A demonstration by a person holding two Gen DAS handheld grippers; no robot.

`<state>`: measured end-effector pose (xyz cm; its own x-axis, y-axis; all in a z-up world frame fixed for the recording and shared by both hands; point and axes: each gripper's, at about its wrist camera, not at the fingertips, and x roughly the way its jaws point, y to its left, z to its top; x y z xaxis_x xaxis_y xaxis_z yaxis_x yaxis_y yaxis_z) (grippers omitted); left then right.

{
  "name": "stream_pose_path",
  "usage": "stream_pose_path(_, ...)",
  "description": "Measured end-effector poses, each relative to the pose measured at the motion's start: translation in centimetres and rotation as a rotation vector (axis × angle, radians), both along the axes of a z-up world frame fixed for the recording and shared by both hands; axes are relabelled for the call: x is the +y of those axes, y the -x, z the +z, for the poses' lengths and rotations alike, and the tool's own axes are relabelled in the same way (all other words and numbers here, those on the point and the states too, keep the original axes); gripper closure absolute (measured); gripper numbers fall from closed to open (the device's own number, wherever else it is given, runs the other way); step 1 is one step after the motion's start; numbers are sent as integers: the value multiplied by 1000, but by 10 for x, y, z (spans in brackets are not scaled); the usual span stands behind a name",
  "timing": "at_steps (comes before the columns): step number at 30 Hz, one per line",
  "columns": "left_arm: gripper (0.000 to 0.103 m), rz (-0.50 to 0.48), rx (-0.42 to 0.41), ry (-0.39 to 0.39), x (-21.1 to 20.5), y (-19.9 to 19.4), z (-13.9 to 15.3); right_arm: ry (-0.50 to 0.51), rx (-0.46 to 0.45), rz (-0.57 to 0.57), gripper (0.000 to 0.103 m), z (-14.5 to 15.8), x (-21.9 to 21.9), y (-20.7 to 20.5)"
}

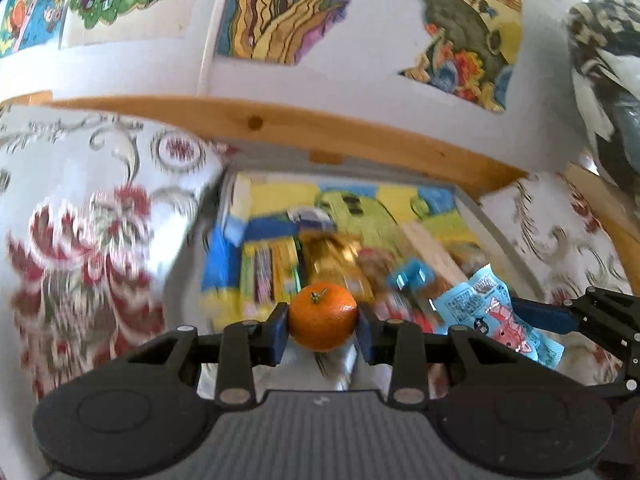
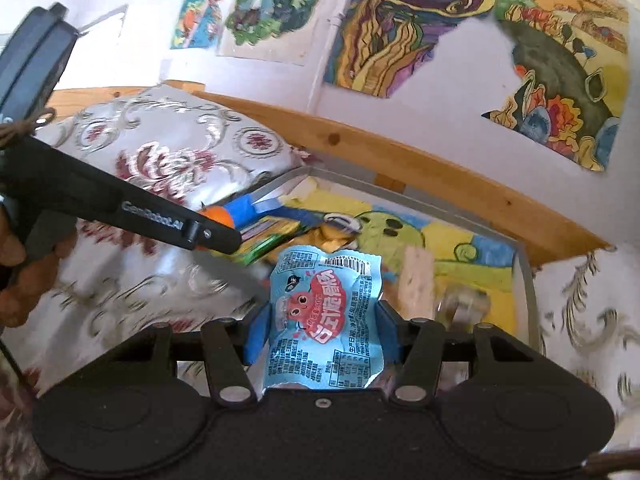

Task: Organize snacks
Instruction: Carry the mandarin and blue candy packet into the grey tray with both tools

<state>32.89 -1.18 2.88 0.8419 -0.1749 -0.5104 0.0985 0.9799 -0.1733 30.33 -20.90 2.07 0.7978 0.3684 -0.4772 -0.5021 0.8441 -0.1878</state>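
Jaws: left gripper (image 1: 322, 320) clamps tangerine (image 1: 322, 316); right gripper (image 2: 322, 332) pinches blue snack packet (image 2: 326, 320).
Place: both at frame centre, over tray (image 2: 528, 280).
Progress: several snacks in tray; these two not yet placed.

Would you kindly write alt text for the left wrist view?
The left gripper clamps a tangerine above a tray of blurred snacks. At right, the right gripper holds a blue packet.
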Motion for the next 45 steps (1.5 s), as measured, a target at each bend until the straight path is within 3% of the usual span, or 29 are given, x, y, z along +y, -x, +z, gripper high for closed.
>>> stream_pose_path(9, 65, 29, 47, -59, 11, -58, 0, -85, 63, -117, 45, 3, 15, -79)
stream_pose_path(17, 65, 24, 102, -72, 17, -87, -12, -63, 104, -152, 44, -6, 24, -116)
stream_pose_path(39, 64, 31, 147, -42, 24, -107, -23, -83, 108, -156, 40, -17, 37, -129)
stream_pose_path(42, 60, 34, 151, -32, 26, -107, -22, -91, 111, -165, 39, -17, 36, -129)
stream_pose_path(45, 48, 50, 154, -34, 26, -105, -21, -107, 106, -173, 37, -17, 34, -129)
